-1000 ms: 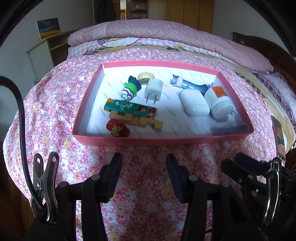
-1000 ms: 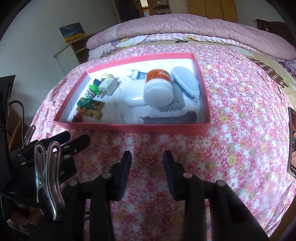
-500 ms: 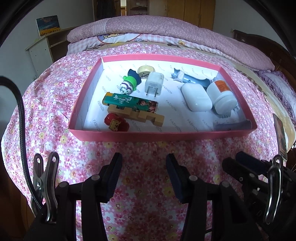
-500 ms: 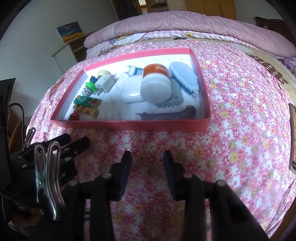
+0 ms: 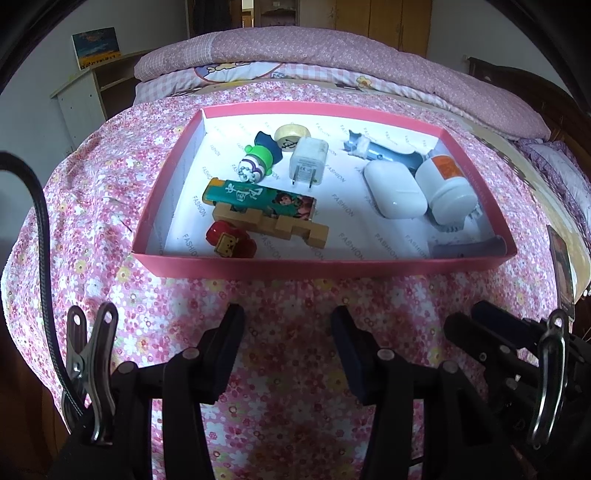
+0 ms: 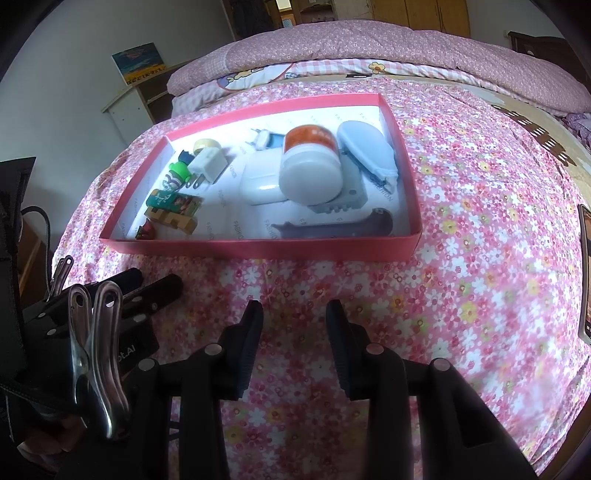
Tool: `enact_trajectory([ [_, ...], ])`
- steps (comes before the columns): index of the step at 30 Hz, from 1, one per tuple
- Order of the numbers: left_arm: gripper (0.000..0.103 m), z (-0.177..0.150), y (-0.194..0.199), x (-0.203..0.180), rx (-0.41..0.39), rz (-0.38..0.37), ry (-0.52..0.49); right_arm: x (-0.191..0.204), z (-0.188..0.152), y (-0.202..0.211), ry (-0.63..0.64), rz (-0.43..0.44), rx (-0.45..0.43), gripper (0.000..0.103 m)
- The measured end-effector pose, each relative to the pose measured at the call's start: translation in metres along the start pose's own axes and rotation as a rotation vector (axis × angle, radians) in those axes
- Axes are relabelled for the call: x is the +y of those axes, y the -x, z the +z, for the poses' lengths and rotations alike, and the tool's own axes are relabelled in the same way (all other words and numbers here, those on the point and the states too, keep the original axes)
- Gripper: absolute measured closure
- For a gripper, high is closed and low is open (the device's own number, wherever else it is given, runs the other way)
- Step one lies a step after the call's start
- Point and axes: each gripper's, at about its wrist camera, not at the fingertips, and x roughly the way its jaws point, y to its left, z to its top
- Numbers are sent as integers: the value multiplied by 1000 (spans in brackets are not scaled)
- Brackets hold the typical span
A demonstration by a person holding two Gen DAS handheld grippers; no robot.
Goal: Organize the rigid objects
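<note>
Rigid objects, among them a white charger (image 5: 308,161) and an orange-capped bottle (image 5: 446,188), all lie inside the pink tray (image 5: 325,267) on the bed (image 5: 92,206); sorting appears complete. Left gripper (image 5: 286,347) and right gripper (image 6: 294,339) fingers stand part-open, empty. Compared with a second ago, the tray sits slightly nearer in view.

A bed (image 5: 110,221) is covered in pink floral fabric; wooden wardrobes (image 5: 384,18) and a white shelf (image 5: 81,99) are set behind.
</note>
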Motion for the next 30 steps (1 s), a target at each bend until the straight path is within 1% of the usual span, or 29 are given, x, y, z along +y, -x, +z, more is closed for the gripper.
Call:
enact_trajectory([
  [11, 49, 1, -2, 2, 1, 8, 0, 0, 0, -1, 0, 0, 0, 66],
  [18, 49, 1, -2, 2, 2, 6, 0, 0, -1, -2, 2, 3, -4, 63],
  [30, 48, 1, -2, 2, 0, 7, 0, 1, -1, -3, 3, 3, -5, 63],
])
